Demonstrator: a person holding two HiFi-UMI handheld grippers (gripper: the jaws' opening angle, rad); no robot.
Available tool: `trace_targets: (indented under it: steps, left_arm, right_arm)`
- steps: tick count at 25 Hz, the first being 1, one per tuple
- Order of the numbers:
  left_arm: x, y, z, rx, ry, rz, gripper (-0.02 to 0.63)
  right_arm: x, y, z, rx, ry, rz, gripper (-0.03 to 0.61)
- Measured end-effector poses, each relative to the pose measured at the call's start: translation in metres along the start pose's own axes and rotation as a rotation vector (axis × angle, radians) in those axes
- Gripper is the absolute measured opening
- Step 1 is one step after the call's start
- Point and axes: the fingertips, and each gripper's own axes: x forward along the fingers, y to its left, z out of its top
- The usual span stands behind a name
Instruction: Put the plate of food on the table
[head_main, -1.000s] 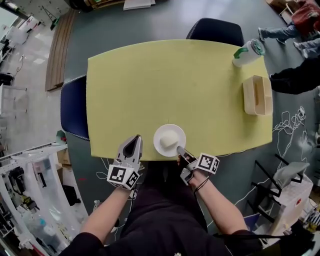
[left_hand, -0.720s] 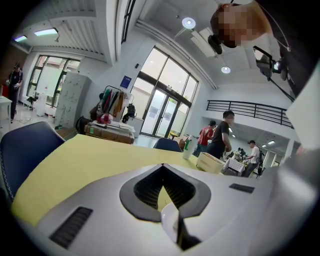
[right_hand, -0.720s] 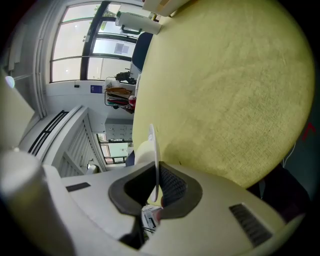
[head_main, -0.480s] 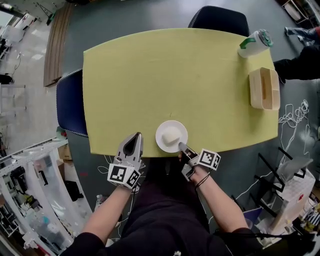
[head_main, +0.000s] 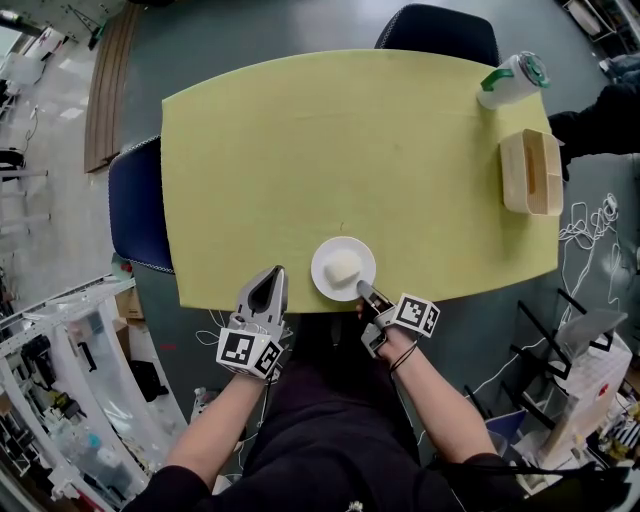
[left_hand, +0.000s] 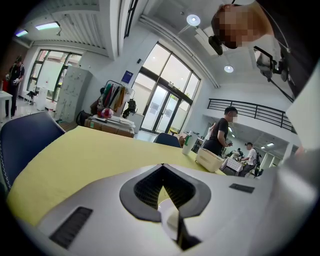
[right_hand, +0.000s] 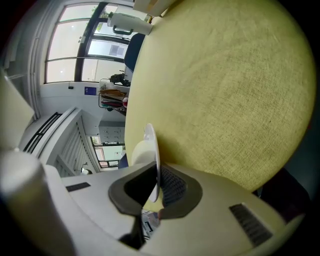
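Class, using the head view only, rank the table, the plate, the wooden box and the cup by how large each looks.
1. table, by far the largest
2. wooden box
3. plate and cup: these look much alike in size, the plate perhaps slightly larger, so I will not rank them firmly.

The yellow table (head_main: 330, 150) bears a plate (head_main: 324, 279) near its front edge, a cup (head_main: 510, 84) and wooden box (head_main: 531, 172).
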Motion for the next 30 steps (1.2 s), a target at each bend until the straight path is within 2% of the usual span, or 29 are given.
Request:
trace_targets:
  steps: [12, 18, 25, 28, 30]
  left_arm:
    - [-0.003, 0.0, -0.008, -0.004, 0.009, 0.005, 0.009]
    - [-0.005, -0.001, -0.008, -0.003, 0.006, 0.007, 0.009]
    - [-0.01, 0.002, -0.008, -0.005, 0.004, 0.013, 0.009]
    - [-0.011, 0.001, -0.011, -0.008, 0.008, 0.017, 0.009]
    - [-0.01, 0.001, -0.009, -0.009, 0.007, 0.014, 0.009]
  right_arm:
    - [0.003, -0.014, 0.002, 0.016, -0.03, -0.12, 0.031]
    - [-0.003, -0.015, 0.0, 0.02, -0.036, -0.223, 0.098]
    - [-0.013, -0.021, -0.008, -0.032, -0.018, -0.358, 0.11]
    - [-0.018, -0.02, -0.011, -0.045, -0.014, -0.373, 0.109]
    - [-0.02, -0.012, -0.008, -0.09, -0.024, -0.366, 0.109]
